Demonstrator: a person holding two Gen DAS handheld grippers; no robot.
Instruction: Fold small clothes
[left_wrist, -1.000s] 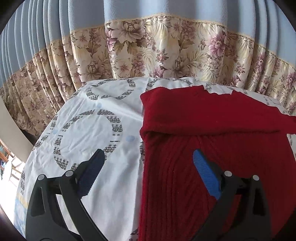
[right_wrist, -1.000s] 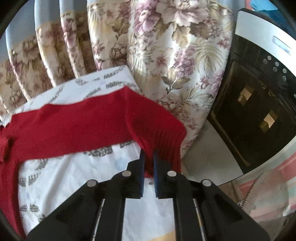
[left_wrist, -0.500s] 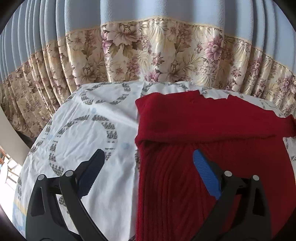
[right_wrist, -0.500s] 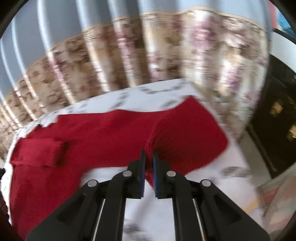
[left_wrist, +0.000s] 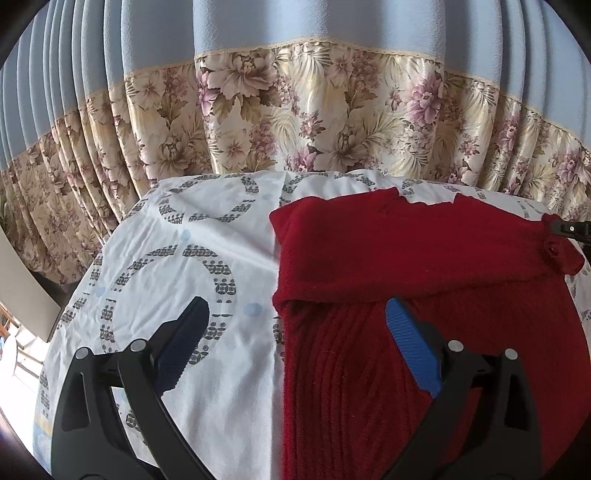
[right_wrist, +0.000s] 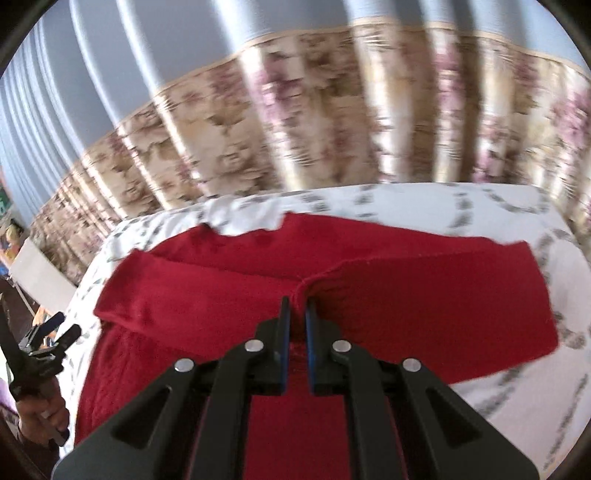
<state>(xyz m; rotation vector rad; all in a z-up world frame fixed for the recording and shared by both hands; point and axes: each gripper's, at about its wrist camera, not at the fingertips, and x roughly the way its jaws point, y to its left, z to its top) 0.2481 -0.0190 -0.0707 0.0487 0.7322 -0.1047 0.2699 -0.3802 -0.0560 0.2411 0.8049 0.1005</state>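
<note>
A red knit sweater (left_wrist: 424, 332) lies flat on a white patterned cloth (left_wrist: 184, 258). Its left sleeve (left_wrist: 369, 251) is folded across the chest. My left gripper (left_wrist: 295, 325) is open and empty, hovering over the sweater's left edge. My right gripper (right_wrist: 296, 306) is shut on the cuff of the right sleeve (right_wrist: 443, 295) and holds it doubled back over the sweater body (right_wrist: 184, 314). The right gripper also shows at the right edge of the left wrist view (left_wrist: 569, 229), and the left gripper at the left edge of the right wrist view (right_wrist: 48, 332).
A blue curtain with a floral border (left_wrist: 295, 129) hangs close behind the table. The table's left edge (left_wrist: 74, 295) drops off to the floor. The cloth (right_wrist: 517, 387) shows bare to the right of the sweater.
My right gripper has carried the right sleeve cuff leftward from the table's right edge over the sweater body. My left gripper stayed open and drew back slightly.
</note>
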